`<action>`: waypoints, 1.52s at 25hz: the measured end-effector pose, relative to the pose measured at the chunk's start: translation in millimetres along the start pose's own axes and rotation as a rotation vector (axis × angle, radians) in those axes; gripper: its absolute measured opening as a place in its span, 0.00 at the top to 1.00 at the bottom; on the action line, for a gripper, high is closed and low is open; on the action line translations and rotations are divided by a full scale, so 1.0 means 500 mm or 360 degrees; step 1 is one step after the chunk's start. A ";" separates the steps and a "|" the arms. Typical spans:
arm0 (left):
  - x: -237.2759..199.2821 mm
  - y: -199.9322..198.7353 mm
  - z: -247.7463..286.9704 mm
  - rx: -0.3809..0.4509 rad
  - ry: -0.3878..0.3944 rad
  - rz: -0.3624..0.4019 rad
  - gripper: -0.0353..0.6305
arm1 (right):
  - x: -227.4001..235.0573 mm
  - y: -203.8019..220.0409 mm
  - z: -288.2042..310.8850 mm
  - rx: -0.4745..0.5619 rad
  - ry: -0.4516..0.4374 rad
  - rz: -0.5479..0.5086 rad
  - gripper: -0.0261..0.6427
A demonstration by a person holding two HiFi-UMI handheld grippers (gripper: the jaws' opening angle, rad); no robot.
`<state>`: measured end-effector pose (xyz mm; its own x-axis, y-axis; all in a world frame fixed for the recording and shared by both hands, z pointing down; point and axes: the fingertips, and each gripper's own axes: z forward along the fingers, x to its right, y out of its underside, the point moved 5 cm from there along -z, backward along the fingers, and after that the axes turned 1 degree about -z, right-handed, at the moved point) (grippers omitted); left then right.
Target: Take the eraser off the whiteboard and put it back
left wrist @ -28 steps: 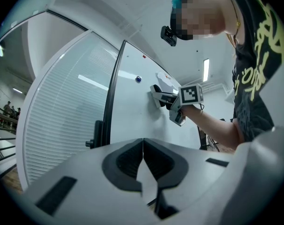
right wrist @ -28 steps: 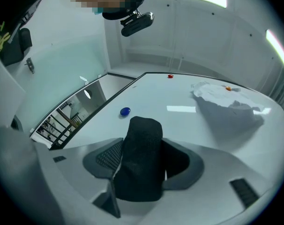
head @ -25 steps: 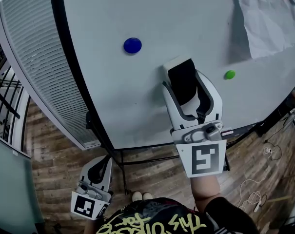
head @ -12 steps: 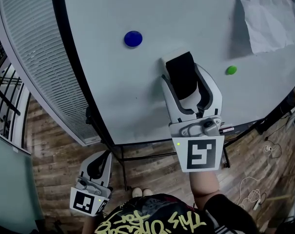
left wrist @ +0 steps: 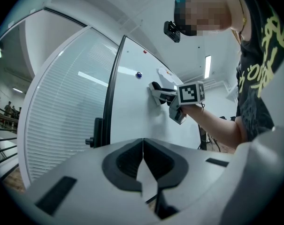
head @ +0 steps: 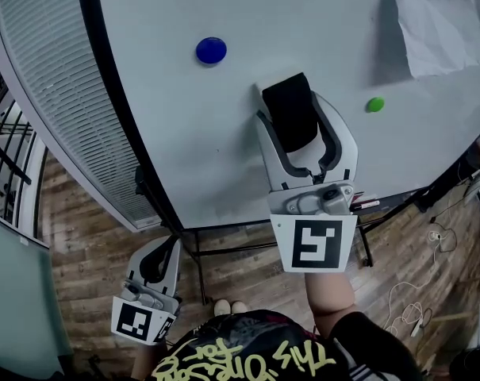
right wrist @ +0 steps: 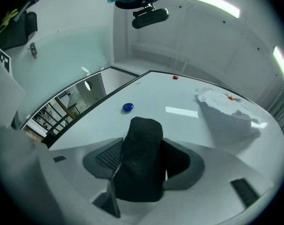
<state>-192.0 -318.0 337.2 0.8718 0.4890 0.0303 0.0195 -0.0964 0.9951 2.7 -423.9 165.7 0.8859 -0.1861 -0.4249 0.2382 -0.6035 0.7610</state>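
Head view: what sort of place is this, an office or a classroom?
Likely an office or meeting room: a standing whiteboard with a blue magnet and a paper sheet on it, slatted blinds beside it, and wood-look flooring.

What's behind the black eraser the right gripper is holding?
The whiteboard: bare white surface shows all round the eraser, clamped in the right gripper. The patch directly behind it is covered, so contact with the board cannot be judged.

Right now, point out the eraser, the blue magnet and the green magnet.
eraser (head: pixel 289 111): head view, middle of its black pad.
blue magnet (head: pixel 211 50): head view, centre of its disc.
green magnet (head: pixel 374 104): head view, centre of its disc.
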 end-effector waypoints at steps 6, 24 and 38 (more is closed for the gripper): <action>0.000 -0.005 -0.004 0.0001 0.0001 0.0014 0.94 | -0.005 0.006 -0.002 0.0007 0.0032 -0.0034 0.58; 0.016 -0.012 -0.008 -0.0016 -0.0015 0.0037 0.94 | -0.022 0.021 -0.004 -0.0019 0.0033 -0.0342 0.58; 0.022 -0.014 0.002 -0.0018 -0.0008 0.0040 0.94 | -0.020 0.015 -0.006 -0.0019 0.0006 -0.0326 0.58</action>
<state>-182.1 -312.9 330.4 0.8744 0.4821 0.0546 -0.0077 -0.0988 0.9951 -3.0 -424.6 177.2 0.8200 -0.0572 -0.5695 0.4183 -0.6193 0.6645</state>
